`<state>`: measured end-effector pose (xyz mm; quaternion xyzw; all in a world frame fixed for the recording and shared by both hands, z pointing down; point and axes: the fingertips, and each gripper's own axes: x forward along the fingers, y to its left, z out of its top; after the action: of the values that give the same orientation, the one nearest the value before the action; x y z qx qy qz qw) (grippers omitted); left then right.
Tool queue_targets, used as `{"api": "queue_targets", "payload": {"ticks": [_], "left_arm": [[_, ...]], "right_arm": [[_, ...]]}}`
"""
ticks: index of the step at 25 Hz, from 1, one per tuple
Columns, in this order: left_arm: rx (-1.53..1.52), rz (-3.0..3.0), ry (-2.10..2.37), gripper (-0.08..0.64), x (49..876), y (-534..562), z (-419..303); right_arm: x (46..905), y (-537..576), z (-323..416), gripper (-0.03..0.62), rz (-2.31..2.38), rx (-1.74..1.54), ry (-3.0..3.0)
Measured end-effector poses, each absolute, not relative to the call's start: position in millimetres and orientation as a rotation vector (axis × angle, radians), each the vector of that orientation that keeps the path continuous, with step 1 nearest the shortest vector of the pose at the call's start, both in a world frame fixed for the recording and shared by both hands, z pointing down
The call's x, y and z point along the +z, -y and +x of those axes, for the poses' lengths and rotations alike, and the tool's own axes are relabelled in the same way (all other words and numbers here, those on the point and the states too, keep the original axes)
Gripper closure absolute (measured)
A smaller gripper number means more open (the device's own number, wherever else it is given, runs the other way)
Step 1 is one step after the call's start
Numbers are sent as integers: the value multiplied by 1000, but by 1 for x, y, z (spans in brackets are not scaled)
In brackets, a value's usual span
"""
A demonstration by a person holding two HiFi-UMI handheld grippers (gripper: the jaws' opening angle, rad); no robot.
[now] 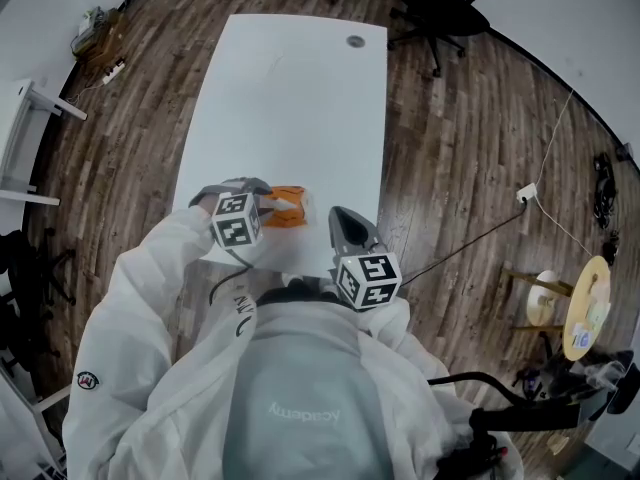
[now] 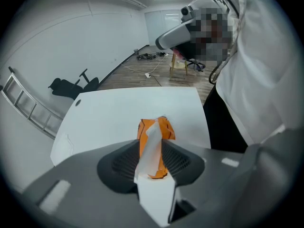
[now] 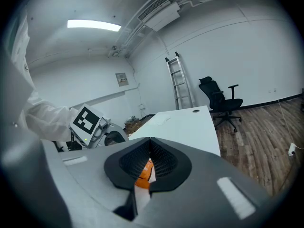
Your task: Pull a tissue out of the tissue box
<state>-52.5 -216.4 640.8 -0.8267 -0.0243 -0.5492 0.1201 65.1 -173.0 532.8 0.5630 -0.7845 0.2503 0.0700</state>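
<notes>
An orange tissue pack (image 1: 288,218) lies near the front edge of the white table (image 1: 290,88). My left gripper (image 1: 278,204) points steeply down over it. In the left gripper view a white tissue (image 2: 148,156) stands up from the pack (image 2: 167,129) between the jaws of that gripper (image 2: 151,146); the pads do not visibly press on it. My right gripper (image 1: 335,216) hovers just right of the pack. In the right gripper view its tips (image 3: 149,141) meet, and the pack (image 3: 142,174) shows through the gap below them; whether they touch it I cannot tell.
A black office chair (image 1: 440,8) stands past the table's far right corner, and a ladder (image 3: 179,82) leans on the wall. A cable and plug (image 1: 527,193) lie on the wood floor to the right, near a small round stand (image 1: 590,308).
</notes>
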Motion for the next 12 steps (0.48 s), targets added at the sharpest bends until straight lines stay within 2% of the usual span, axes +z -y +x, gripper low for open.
{"api": "queue_targets", "payload": {"ticks": [12], "left_arm": [[-1625, -2427, 113, 439, 651, 211, -50]], "right_arm": [[539, 167, 69, 589, 1723, 779, 2326]]}}
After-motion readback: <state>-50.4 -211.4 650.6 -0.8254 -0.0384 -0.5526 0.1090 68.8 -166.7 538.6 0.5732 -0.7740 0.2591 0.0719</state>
